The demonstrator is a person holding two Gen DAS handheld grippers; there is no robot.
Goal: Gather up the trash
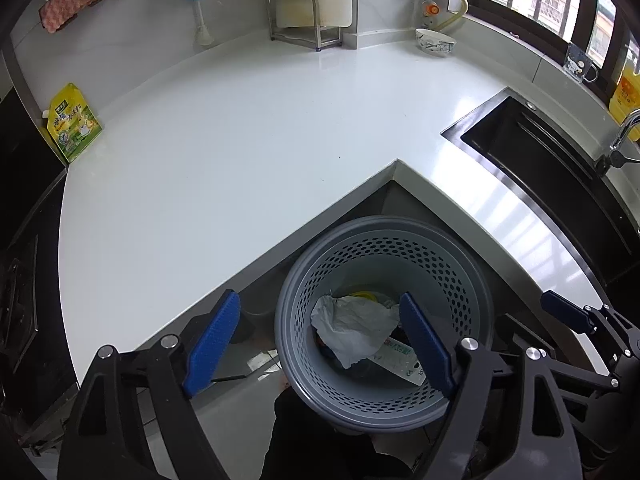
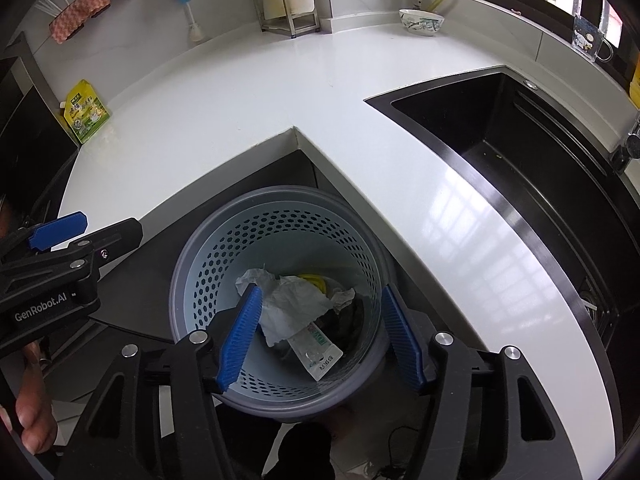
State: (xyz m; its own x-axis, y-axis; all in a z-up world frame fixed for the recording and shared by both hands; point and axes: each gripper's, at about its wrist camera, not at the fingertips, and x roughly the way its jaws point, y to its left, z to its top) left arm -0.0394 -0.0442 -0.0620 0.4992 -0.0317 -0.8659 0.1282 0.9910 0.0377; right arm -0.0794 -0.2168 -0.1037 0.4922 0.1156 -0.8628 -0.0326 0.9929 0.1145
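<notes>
A grey perforated trash basket [image 1: 460,280] stands on the floor in the inner corner of the white counter; it also shows in the right wrist view [image 2: 208,264]. Inside lie a crumpled white tissue [image 1: 354,328] [image 2: 288,308], a white tube-like packet [image 1: 400,360] [image 2: 318,350] and something yellow [image 1: 364,295] [image 2: 314,280]. My left gripper [image 1: 320,344] is open and empty above the basket. My right gripper [image 2: 320,332] is open and empty above the basket too. The right gripper appears at the right edge of the left wrist view [image 1: 568,314].
The white L-shaped counter [image 1: 248,152] holds a yellow-green pouch [image 1: 74,122] at left, a metal rack [image 1: 300,20] and a patterned bowl [image 1: 435,42] at the back. A black sink [image 2: 520,152] with a faucet [image 1: 624,132] lies to the right.
</notes>
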